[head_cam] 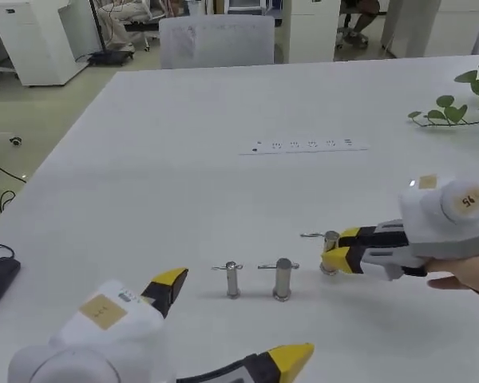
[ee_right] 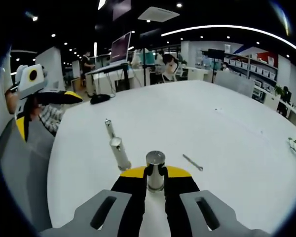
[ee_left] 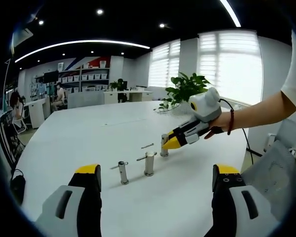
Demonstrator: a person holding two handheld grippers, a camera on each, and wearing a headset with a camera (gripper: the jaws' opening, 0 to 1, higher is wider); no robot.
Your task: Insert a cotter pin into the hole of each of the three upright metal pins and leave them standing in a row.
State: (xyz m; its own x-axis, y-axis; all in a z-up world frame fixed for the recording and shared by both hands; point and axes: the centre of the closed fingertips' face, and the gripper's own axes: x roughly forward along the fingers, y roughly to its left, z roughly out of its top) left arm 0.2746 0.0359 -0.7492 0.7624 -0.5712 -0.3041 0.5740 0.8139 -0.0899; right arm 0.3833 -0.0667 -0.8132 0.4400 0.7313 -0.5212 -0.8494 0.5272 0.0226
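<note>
Pin 3 (ee_right: 155, 170), rightmost of the row, stands upright, pinched in the right claw (head_cam: 339, 250). Loose cotter pin (head_cam: 311, 235) lies flat just far-left of it, axis left-right. Left claw (head_cam: 238, 315), spread and empty, hovers on the near side.

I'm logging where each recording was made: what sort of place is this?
Most likely an open-plan office or lab workspace: a long white table with a grey office chair behind it, a monitor on a desk, stocked shelves, and windows with blinds.
</note>
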